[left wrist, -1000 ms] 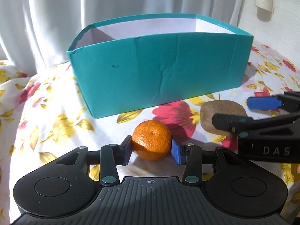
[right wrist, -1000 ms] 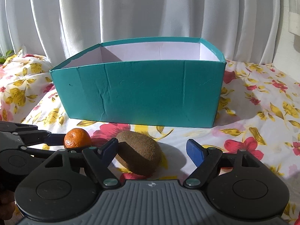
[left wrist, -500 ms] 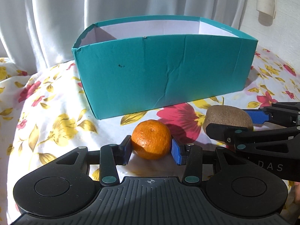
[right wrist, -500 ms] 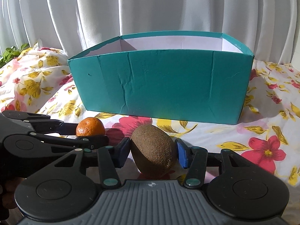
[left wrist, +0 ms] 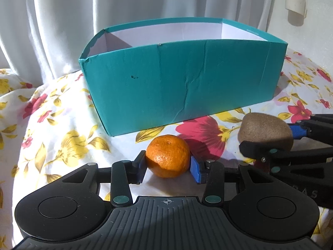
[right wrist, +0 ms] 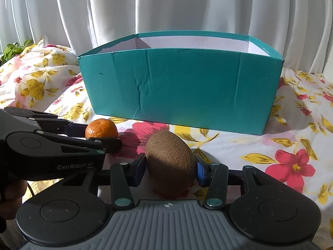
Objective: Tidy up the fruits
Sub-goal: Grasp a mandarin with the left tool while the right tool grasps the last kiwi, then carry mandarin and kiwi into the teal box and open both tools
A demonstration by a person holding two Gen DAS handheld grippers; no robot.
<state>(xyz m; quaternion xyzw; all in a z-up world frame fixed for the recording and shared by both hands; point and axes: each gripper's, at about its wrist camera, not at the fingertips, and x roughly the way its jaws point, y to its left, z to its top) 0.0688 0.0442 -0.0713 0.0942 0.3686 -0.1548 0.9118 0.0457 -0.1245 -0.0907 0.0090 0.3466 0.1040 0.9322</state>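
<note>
Patchy sunlight falls on the floral cloth [left wrist: 52, 137], shadows lie soft, and fisheye bending darkens the corners.

Home, prob. bedroom: floral sheet [right wrist: 291, 145] on soft surface, white curtains [right wrist: 187, 6] at far side.

Left gripper [left wrist: 168, 167] angled downward, blue pads pressed on both sides of mandarin [left wrist: 168, 158]; right gripper [right wrist: 171, 171] angled downward beside it, jaws closing, pads touching kiwi [right wrist: 171, 163] flanks; person's fingers [right wrist: 9, 198] partly visible behind left gripper body.
</note>
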